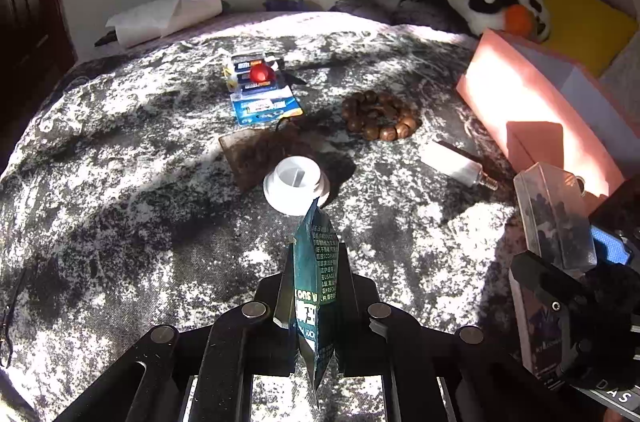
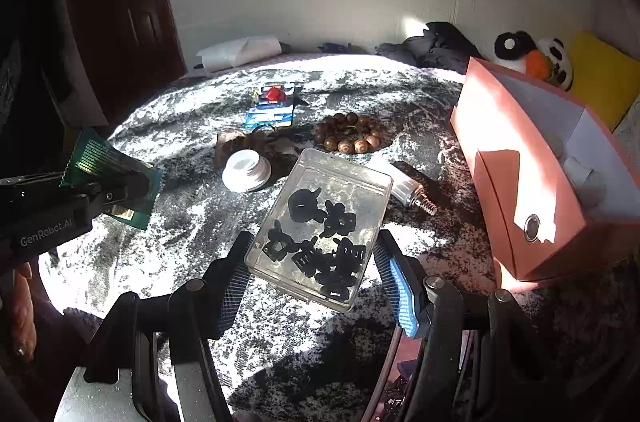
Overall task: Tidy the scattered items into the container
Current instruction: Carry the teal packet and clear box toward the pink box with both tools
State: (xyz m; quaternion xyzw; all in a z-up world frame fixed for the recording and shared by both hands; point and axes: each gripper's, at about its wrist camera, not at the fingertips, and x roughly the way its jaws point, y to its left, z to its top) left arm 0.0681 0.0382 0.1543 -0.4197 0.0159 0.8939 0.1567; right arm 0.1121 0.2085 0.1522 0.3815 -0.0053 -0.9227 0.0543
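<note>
My left gripper point(image 1: 316, 274) is shut on a dark green sachet point(image 1: 316, 286), held edge-on above the bed; it also shows at the left of the right wrist view point(image 2: 112, 170). My right gripper point(image 2: 316, 262) holds a clear plastic box of black clips point(image 2: 320, 226) between its blue pads, above the bedspread. The box also shows in the left wrist view point(image 1: 556, 214). The pink open box point(image 2: 516, 174) stands at the right. On the bed lie a white cap point(image 2: 246, 170), a bead bracelet point(image 2: 350, 136), a bulb point(image 2: 408, 188), battery packs point(image 2: 272, 108) and a brown pouch point(image 1: 260, 154).
A panda plush point(image 2: 532, 56) and yellow cushion point(image 2: 604, 74) sit behind the pink box. Dark clothing point(image 2: 436, 44) and a white roll point(image 2: 240, 52) lie along the far wall. A dark wooden door point(image 2: 116, 14) stands at the left.
</note>
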